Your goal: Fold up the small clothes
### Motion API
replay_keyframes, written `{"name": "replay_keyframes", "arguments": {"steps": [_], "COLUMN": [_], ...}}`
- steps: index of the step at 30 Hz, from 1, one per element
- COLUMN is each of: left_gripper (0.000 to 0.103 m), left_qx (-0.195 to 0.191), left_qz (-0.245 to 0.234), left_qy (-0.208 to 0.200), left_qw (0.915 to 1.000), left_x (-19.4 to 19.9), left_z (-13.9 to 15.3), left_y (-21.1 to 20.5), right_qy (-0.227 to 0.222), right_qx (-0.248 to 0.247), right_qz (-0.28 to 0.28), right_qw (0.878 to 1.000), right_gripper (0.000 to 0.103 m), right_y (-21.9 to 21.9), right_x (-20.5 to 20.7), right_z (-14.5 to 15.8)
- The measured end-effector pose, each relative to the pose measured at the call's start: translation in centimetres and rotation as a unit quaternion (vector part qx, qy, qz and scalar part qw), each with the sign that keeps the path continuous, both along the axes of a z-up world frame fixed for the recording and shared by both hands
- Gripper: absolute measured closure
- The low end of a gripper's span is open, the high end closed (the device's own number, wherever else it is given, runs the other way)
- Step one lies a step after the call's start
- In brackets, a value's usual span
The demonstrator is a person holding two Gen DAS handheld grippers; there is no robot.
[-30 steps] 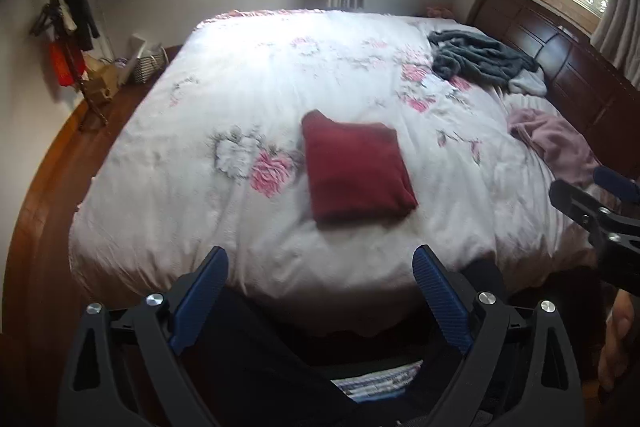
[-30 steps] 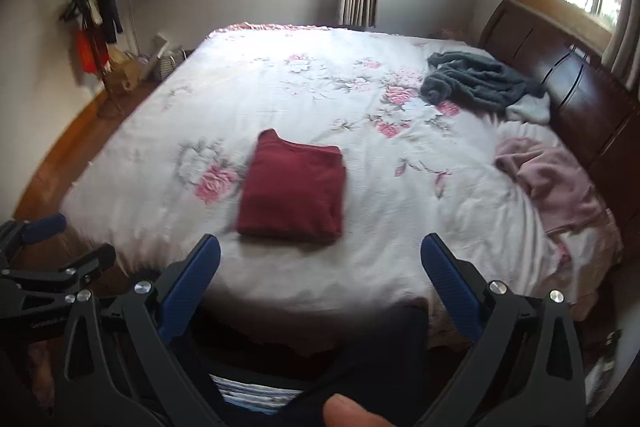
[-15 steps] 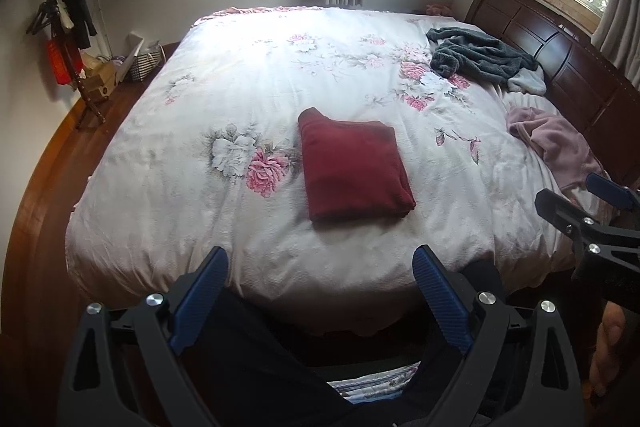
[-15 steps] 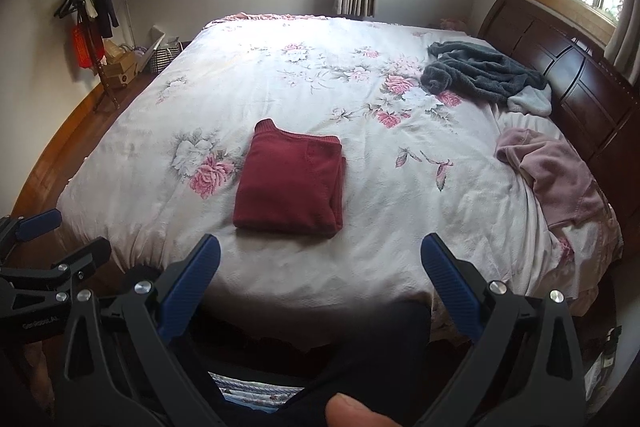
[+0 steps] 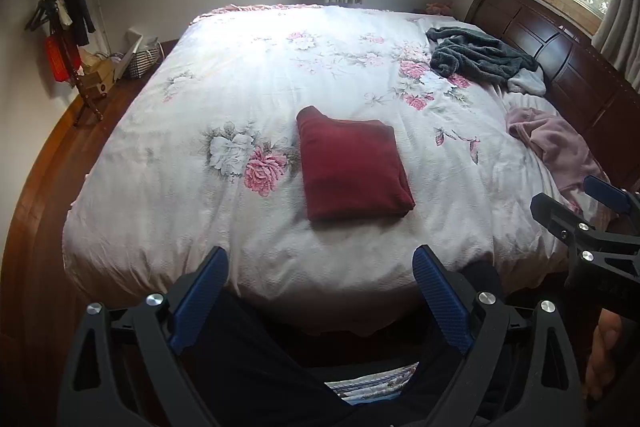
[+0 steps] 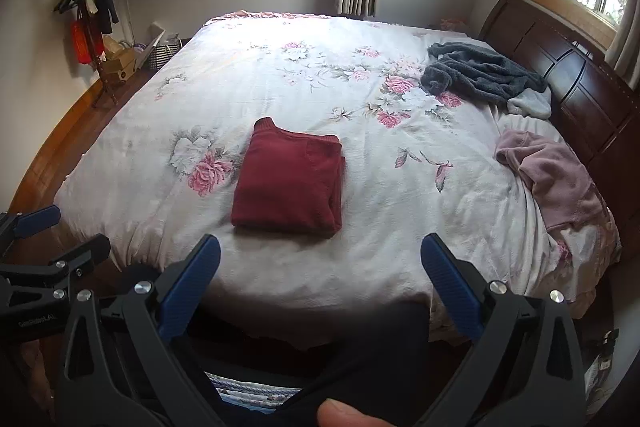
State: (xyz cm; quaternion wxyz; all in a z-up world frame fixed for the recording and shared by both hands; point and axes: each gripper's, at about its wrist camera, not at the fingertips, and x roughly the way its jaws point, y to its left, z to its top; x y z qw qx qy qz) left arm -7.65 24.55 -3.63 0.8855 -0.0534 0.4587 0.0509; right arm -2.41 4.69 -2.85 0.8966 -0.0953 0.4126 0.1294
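On the floral bedspread (image 5: 248,99), seen from the left wrist, a folded red garment (image 5: 354,169) lies near the bed's front edge.
Below it the left gripper (image 5: 320,267) hangs with fingers spread wide, holding nothing; a grey garment (image 5: 476,57) and a pink garment (image 5: 556,143) lie crumpled by the headboard (image 5: 560,51).
From the right wrist, the right gripper (image 6: 320,259) is likewise spread and empty, short of the red garment (image 6: 288,183).
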Motion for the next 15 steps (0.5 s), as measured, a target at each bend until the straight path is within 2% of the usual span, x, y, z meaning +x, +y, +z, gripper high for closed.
{"name": "replay_keyframes", "arguments": {"steps": [15], "left_gripper": [0.009], "left_qx": [-0.003], "left_qz": [-0.002], "left_qy": [-0.002], "left_qw": [1.0], "left_x": [0.32], "left_z": [0.22], "left_y": [-0.26], "right_qy": [-0.006], "right_qx": [0.003], "right_qz": [0.007], "right_qw": [1.0], "right_gripper": [0.003], "right_y": [-0.08], "right_x": [0.07], "right_z": [0.15]}}
